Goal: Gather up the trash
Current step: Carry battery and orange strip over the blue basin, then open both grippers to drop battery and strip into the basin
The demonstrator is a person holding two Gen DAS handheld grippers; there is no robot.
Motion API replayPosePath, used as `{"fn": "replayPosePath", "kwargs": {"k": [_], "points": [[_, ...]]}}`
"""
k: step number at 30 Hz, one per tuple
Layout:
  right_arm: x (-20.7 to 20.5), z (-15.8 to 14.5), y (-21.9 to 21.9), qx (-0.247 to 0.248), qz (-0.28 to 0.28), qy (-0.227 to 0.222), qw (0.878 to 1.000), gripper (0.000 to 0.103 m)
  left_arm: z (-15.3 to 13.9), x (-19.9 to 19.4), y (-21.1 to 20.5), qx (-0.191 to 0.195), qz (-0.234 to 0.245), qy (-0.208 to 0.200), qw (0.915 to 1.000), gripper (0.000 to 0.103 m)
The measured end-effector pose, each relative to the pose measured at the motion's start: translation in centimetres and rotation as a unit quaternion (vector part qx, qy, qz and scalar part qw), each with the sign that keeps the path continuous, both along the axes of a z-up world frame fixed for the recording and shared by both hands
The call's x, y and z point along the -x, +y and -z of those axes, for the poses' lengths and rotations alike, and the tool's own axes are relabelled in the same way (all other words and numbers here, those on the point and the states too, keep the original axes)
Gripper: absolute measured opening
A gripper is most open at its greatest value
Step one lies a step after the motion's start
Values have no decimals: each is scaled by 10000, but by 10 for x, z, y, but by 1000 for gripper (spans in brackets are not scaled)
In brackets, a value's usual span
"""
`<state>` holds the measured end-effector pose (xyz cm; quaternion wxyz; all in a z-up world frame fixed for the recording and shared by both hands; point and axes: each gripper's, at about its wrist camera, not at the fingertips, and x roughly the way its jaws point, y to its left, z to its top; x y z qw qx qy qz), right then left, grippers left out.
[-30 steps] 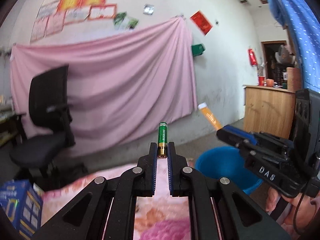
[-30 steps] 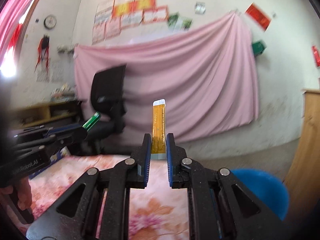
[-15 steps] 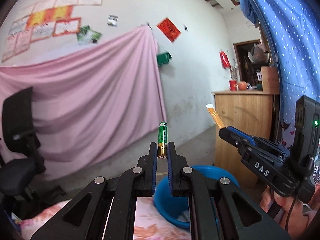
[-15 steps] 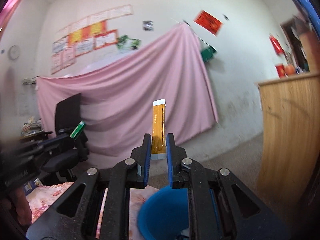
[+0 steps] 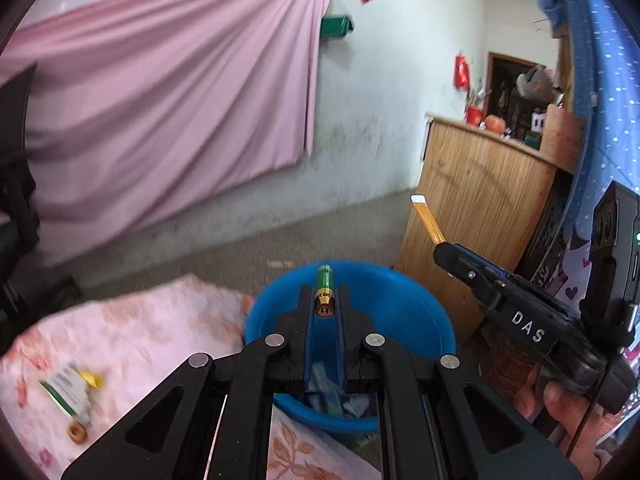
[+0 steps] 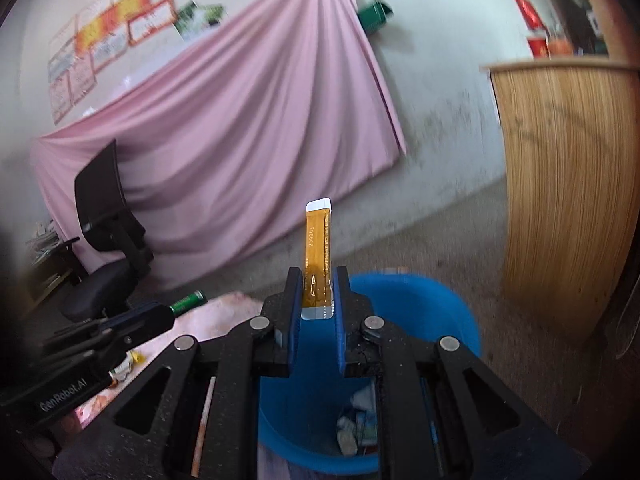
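Left tongs [image 5: 325, 300]: nearly closed, clamped on green battery [image 5: 323, 285] with gold end toward camera; held over blue bucket [image 5: 416, 312].
Right tongs [image 6: 316, 300]: narrow gap, pinching orange flat strip [image 6: 319, 252] with white ends, strip sticking up and forward; also over the bucket [image 6: 440, 304].
Hand [image 5: 560, 404]: fingers wrapped on right tongs' handle, lower right of left view.
Bucket contents: crumpled wrappers and paper scraps at bottom [image 6: 358, 428], white and bluish, details too blurred to tell.
Bucket position: on floor, just beside edge of bench.
Bench: covered by pink floral cloth [image 5: 132, 340]; small green-white packet [image 5: 66, 390] with yellow bit [image 5: 90, 378] and brown round piece [image 5: 77, 432] lie on it, left side.
Floor [image 5: 240, 248]: grey concrete.
Wooden cabinet [image 5: 476, 192]: behind bucket, right; red cup [image 5: 474, 115] and orange item on top.
Office chair [image 6: 108, 232]: black, far left.
Back wall: pink sheet [image 6: 224, 128] hung across; posters [image 6: 108, 44] above it.
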<state>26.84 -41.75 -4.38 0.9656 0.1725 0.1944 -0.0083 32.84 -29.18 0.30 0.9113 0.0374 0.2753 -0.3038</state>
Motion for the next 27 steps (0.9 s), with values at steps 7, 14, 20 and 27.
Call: {"fn": "replayPosePath", "kwargs": {"k": [7, 14, 20, 27], "points": [[-18, 24, -13, -383, -81, 619, 9973, 42, 20, -9, -8, -20, 12, 465, 9989, 7], [-23, 30, -14, -450, -139, 768, 9959, 45, 27, -22, -2, 258, 53, 912, 9955, 7], [-24, 28, -8, -322, -192, 722, 9967, 48, 19, -26, 10, 398, -59, 906, 9951, 18], [-7, 0, 6, 94, -166, 38, 9998, 66, 2, -17, 39, 522, -451, 548, 9961, 18]]}}
